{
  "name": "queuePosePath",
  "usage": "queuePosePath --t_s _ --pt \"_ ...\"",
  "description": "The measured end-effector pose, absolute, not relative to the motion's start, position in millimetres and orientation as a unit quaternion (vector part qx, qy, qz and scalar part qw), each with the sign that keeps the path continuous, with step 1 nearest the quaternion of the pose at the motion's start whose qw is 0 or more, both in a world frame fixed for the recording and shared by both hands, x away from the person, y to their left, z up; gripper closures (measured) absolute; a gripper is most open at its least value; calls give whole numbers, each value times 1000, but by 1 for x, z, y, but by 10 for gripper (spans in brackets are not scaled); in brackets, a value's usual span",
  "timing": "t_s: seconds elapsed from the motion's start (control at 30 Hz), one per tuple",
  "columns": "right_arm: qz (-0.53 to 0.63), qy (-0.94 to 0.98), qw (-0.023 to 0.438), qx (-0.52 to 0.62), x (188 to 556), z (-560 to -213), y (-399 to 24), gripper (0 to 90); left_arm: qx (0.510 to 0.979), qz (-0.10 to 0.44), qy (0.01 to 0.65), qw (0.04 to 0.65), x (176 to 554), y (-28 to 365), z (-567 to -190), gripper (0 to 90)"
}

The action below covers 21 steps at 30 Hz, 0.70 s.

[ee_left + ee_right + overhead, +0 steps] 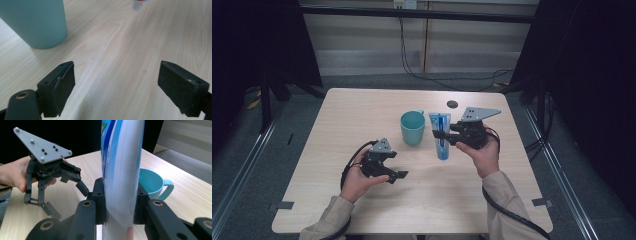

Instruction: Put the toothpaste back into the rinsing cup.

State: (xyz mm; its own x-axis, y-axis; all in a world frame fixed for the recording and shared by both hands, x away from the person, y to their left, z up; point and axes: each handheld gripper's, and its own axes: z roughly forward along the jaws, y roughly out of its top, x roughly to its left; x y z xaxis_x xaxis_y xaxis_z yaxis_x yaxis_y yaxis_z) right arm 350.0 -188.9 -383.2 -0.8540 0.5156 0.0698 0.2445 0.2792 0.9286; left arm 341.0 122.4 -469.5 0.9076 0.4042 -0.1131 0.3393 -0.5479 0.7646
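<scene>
On the pale wooden worktop, a teal mug stood near the centre, with a blue-and-white tube just beside it. The right gripper had its jaws clamped on the tube's middle; in the right gripper view the tube rose upright between the pads, the mug behind it. The left gripper, jaws spread wide and holding nothing, hovered low over bare wood, apart from the mug.
</scene>
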Motion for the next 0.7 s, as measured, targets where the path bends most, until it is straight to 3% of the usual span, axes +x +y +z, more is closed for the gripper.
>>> queuePosePath --t_s 0.7 --pt "586 764 124 240 360 -379 -181 704 888 56 237 391 340 140 -494 141"
